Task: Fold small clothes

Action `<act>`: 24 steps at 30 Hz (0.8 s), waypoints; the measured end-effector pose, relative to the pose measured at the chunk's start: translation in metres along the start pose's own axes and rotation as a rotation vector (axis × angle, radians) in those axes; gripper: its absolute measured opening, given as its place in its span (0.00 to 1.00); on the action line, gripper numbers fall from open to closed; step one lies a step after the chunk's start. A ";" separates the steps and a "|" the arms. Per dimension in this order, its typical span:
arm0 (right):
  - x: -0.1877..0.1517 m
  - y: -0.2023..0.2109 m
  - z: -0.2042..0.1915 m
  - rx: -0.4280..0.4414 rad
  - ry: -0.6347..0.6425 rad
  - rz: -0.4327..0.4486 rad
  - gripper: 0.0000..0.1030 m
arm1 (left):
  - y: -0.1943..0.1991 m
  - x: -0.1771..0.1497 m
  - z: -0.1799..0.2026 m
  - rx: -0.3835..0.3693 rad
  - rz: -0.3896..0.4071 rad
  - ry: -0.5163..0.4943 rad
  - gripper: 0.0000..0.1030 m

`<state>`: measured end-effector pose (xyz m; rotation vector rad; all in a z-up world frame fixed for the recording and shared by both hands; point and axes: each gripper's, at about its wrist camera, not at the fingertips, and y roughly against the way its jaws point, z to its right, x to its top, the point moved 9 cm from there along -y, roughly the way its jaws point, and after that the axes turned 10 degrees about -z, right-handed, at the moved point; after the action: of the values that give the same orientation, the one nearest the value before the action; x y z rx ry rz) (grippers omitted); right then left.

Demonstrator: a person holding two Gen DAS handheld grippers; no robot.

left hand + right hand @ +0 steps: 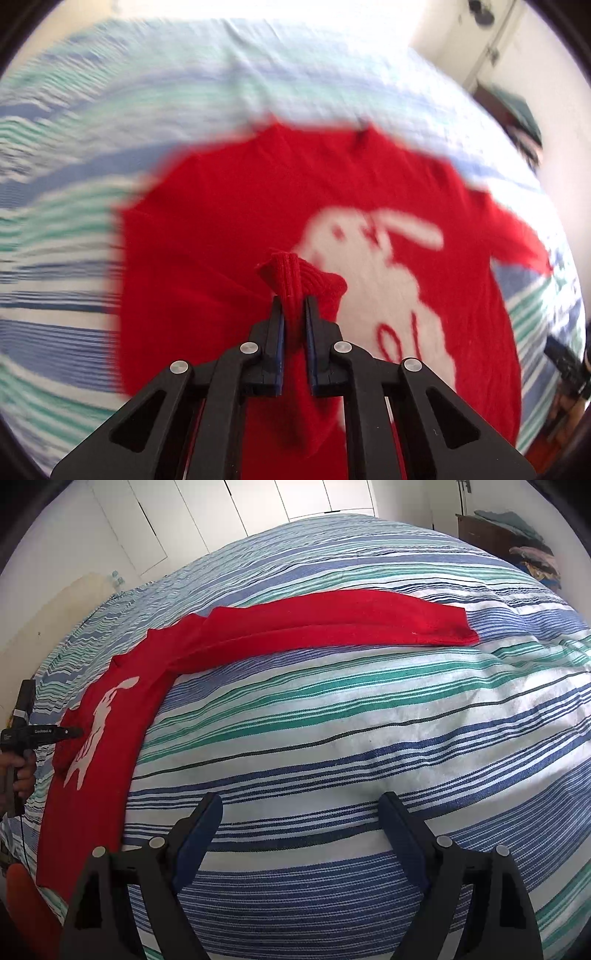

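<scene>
Left gripper [293, 306] fingers clamp a ribbed cuff [295, 273] of the soft, light red sweater [229, 206] spread on the striped bed [74, 184], best held at hems; right gripper [301, 812] fingers apart.

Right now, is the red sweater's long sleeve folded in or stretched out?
Stretched out: the sleeve lies straight across the striped bedspread, away from the sweater.
</scene>
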<state>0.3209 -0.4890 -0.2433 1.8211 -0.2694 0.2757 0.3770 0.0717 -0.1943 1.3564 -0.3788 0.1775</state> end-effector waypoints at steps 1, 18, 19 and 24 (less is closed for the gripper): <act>0.000 0.000 0.000 0.001 -0.001 0.000 0.83 | 0.022 0.002 -0.021 0.028 0.058 0.051 0.08; -0.004 -0.015 -0.006 -0.094 0.070 -0.013 0.87 | 0.060 -0.106 -0.303 0.453 0.158 0.766 0.03; -0.004 -0.016 -0.007 -0.099 0.076 -0.014 0.88 | 0.062 -0.114 -0.310 0.446 0.165 0.802 0.03; -0.004 -0.018 -0.008 -0.107 0.086 -0.012 0.89 | 0.072 -0.155 -0.342 0.463 0.169 0.967 0.03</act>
<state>0.3226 -0.4763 -0.2591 1.7007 -0.2087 0.3248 0.2643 0.4343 -0.2407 1.5131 0.3913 1.0626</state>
